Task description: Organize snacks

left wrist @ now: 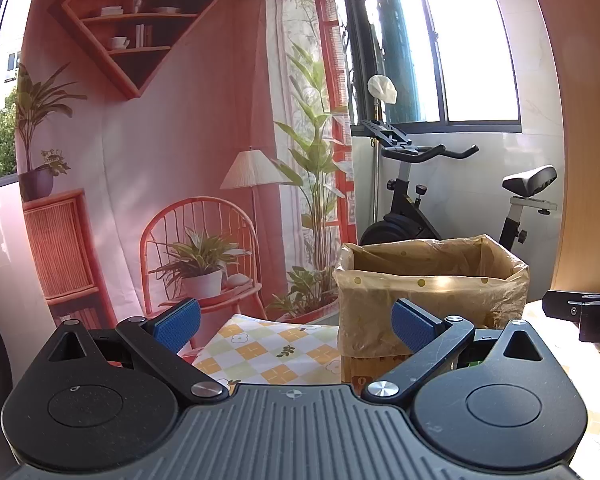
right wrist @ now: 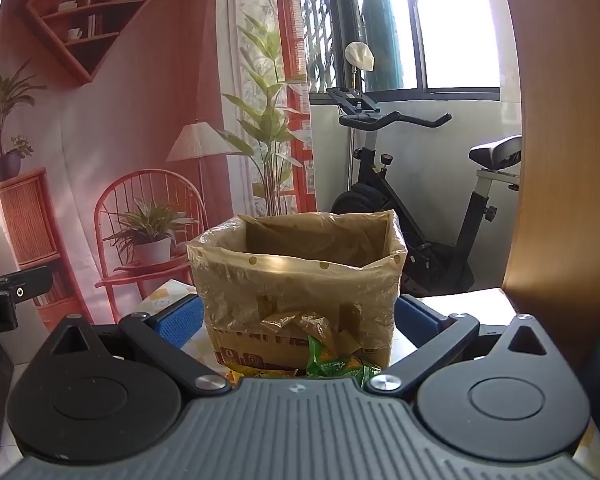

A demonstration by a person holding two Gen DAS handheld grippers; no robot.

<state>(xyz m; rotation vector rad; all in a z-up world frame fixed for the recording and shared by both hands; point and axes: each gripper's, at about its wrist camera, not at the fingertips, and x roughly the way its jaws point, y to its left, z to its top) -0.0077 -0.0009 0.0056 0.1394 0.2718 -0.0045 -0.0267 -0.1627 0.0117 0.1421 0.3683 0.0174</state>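
A cardboard box lined with a tan plastic bag [right wrist: 296, 276] stands on the table, open at the top; it also shows in the left wrist view [left wrist: 432, 292]. Green and yellow snack packets [right wrist: 336, 366] lie at its front foot, partly hidden by my right gripper's body. My right gripper [right wrist: 298, 320] is open and empty, its blue pads either side of the box's lower part. My left gripper [left wrist: 296, 324] is open and empty, left of the box, above a checked tablecloth [left wrist: 272, 348]. The right gripper's black side [left wrist: 580, 312] shows at the left view's right edge.
A printed pink room backdrop [left wrist: 172, 140] hangs behind the table. An exercise bike [right wrist: 412, 200] stands behind the box near the window. A wooden panel [right wrist: 560, 140] rises at the right.
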